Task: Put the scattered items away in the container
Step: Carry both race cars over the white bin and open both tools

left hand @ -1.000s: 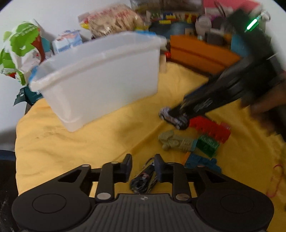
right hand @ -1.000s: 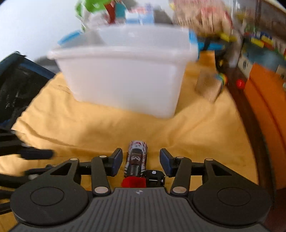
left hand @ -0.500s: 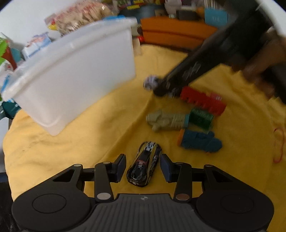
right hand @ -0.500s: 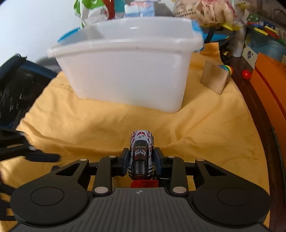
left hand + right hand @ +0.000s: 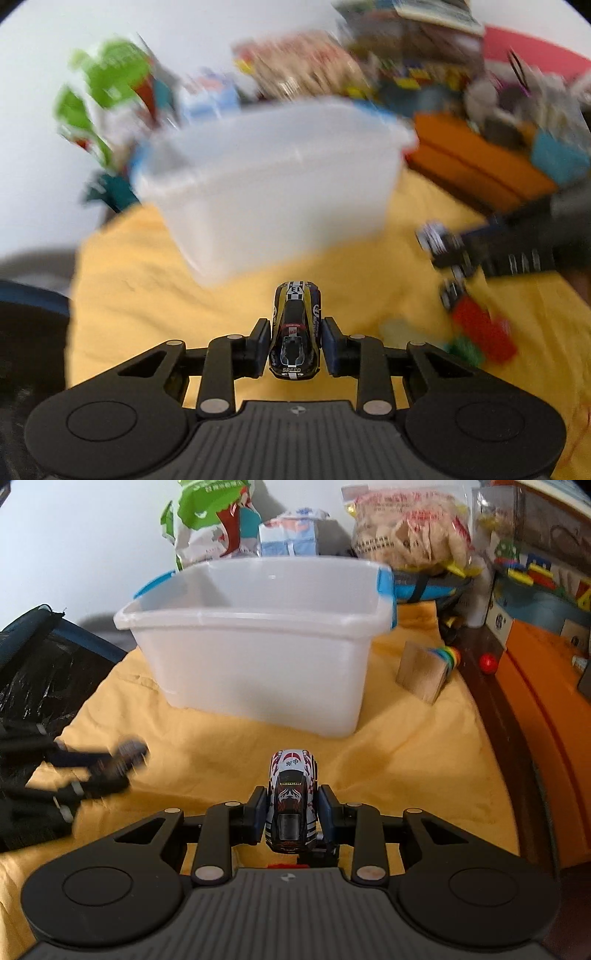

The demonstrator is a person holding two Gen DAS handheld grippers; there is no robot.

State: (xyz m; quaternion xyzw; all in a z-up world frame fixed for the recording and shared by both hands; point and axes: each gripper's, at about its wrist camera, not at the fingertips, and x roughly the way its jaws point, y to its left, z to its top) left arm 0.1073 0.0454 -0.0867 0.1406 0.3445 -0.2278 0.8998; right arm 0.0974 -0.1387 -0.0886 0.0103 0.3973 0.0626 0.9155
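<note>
Left gripper pinching a black-and-yellow toy car by its sides; jaws have just been closing onto it. Car's long axis runs along the fingers, nose pointing away toward the white tub, tail toward the camera, lifted off the yellow cloth.

Right gripper clamped on a white-and-red toy car the same way: side grip, nose toward the tub, long axis in line with the fingers, clear of the cloth. Its jaws closed within the last second and have held since.

Tub sits toward the cloth's far edge, open top up; no contents visible in the part the right view shows. Nothing stands between either car and the tub's near wall.

Left view is motion-blurred: red block and green block on the cloth at right, the other gripper above them; orange case past the cloth's far right edge.

Right view only: wooden block with rainbow piece right of the tub, snack bags behind it, black bag off the cloth's left edge, other gripper blurred at left. Blocks not seen here.
</note>
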